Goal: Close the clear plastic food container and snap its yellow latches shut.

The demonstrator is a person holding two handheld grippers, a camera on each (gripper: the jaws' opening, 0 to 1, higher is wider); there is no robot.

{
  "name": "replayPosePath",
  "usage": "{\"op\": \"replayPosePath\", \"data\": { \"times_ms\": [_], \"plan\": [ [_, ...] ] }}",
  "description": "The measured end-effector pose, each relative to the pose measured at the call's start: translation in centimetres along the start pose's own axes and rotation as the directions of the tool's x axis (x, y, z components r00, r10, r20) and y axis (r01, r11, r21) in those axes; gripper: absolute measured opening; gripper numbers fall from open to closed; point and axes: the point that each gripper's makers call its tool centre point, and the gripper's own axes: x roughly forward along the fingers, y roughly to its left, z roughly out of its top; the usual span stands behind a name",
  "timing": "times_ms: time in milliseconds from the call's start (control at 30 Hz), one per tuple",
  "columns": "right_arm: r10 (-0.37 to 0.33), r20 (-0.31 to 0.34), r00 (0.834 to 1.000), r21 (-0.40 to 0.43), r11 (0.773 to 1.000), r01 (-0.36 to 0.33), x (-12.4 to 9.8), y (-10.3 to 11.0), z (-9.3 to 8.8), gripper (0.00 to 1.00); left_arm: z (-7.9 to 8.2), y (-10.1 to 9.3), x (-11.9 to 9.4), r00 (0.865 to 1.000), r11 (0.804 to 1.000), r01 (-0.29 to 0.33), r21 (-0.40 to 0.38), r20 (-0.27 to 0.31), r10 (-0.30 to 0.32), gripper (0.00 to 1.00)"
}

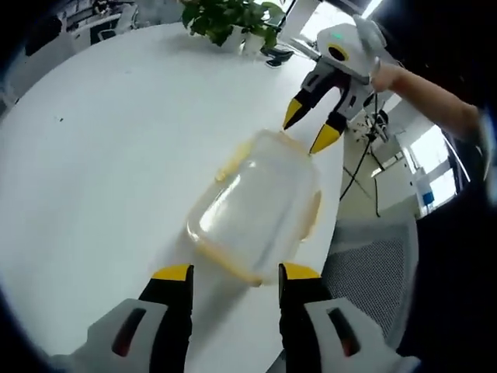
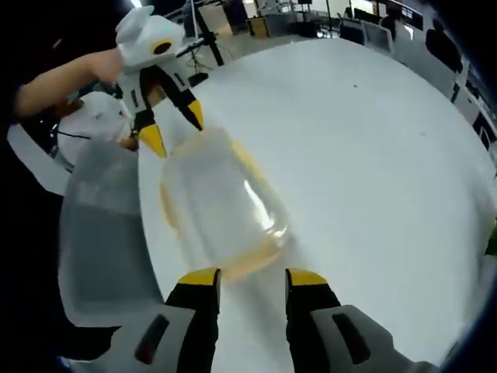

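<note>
We hold both tongs, left [image 1: 235,272] and right [image 2: 252,273], parted and empty at opposite ends of the lidded container [image 1: 256,203]; it rests near the white table [image 1: 101,171] edge.

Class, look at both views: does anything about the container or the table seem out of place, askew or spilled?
Slightly. The clear container lies skewed beside the round white table's edge, between the two open hand-held grippers. Nothing looks spilled or damaged.

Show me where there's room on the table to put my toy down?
The round white table is bare between the clear plastic container with yellow latches and the potted green plant. It's crowded at the container's ends, where the left gripper and right gripper sit.
</note>
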Motion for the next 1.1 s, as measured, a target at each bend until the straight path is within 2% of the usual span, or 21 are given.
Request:
{"op": "replayPosePath", "data": {
  "times_ms": [133, 233, 300, 500, 600, 867, 967, 1100],
  "plan": [
    [-0.006, -0.003, 1.0, 0.018, 1.0, 0.006, 0.1, 0.0, -0.2, 0.31, -0.1, 0.2, 0.0, 1.0, 0.995, -0.004, -0.097, 0.019, 0.006, 0.42],
    [-0.012, 0.023, 1.0, 0.077, 0.997, 0.01, 0.2, -0.1, 0.2, 0.3, 0.3, 0.2, 0.0, 0.999, 0.981, 0.003, -0.196, 0.053, 0.008, 0.41],
    [-0.01, 0.03, 0.999, 0.089, 0.996, 0.007, 0.2, 0.0, 0.3, 0.29, 0.5, 0.1, 0.1, 0.997, 0.969, 0.019, -0.247, 0.076, 0.0, 0.4],
    [-0.013, 0.035, 0.999, 0.124, 0.992, 0.008, 0.2, 0.2, 0.1, 0.27, -0.1, 0.3, 0.5, 0.998, 0.965, -0.015, -0.26, 0.061, 0.032, 0.41],
    [-0.011, 0.049, 0.999, 0.143, 0.99, 0.004, 0.3, 0.4, 0.2, 0.27, -0.2, 0.2, 0.7, 0.997, 0.953, -0.01, -0.302, 0.065, 0.031, 0.41],
    [-0.01, 0.073, 0.997, 0.189, 0.982, -0.004, 0.7, 0.7, 0.5, 0.27, -0.3, 0.1, 1.1, 0.997, 0.938, -0.031, -0.346, 0.057, 0.054, 0.41],
    [-0.002, 0.087, 0.996, 0.222, 0.975, -0.017, 0.7, 0.6, 0.4, 0.27, -0.5, 0.0, 1.6, 0.998, 0.933, -0.017, -0.361, 0.057, 0.04, 0.4],
    [0.018, 0.102, 0.995, 0.267, 0.963, -0.045, 0.8, 0.8, 0.4, 0.24, -0.2, -0.3, 1.7, 0.996, 0.928, 0.006, -0.374, 0.084, 0.028, 0.38]
  ]
}}
